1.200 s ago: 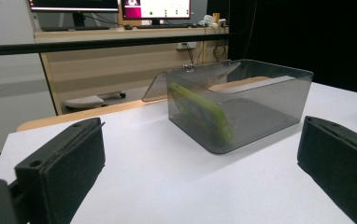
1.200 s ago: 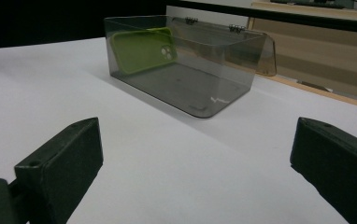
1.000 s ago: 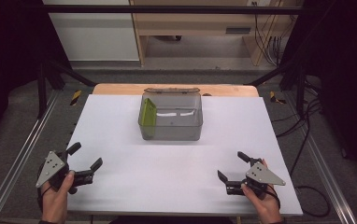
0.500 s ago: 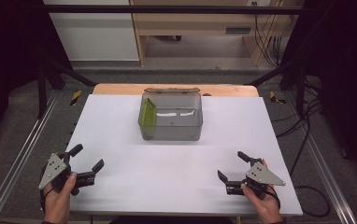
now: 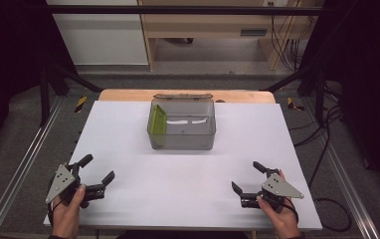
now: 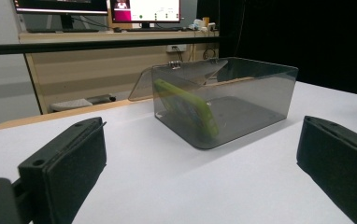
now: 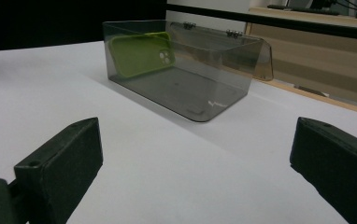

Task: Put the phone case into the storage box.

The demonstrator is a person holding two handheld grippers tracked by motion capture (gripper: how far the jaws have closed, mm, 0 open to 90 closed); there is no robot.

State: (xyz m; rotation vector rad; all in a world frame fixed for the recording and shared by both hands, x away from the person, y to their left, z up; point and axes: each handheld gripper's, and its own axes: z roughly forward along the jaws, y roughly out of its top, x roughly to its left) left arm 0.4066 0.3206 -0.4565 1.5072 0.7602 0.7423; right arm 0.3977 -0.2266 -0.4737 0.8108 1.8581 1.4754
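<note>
A smoky clear plastic box (image 5: 183, 125) stands at the far middle of the white table, its hinged lid (image 5: 183, 96) swung open behind it. Inside, a green phone case (image 5: 156, 121) leans against the box's left wall; it shows as a green phone case (image 6: 186, 106) in the left gripper view and, camera cutouts visible, as a phone case (image 7: 140, 53) in the right gripper view. My left gripper (image 5: 97, 168) rests open near the front left corner. My right gripper (image 5: 246, 176) rests open near the front right. Both are empty and far from the box (image 6: 223, 100), (image 7: 181, 65).
The white tabletop (image 5: 188, 174) spreads between the grippers and the box. A wooden board edge (image 5: 128, 94) lies behind the box. Metal frame rails (image 5: 19, 164) run along both sides. Cables (image 5: 327, 149) trail off the right side.
My left gripper has slid slightly toward the front left corner. The right gripper and the box are unchanged.
</note>
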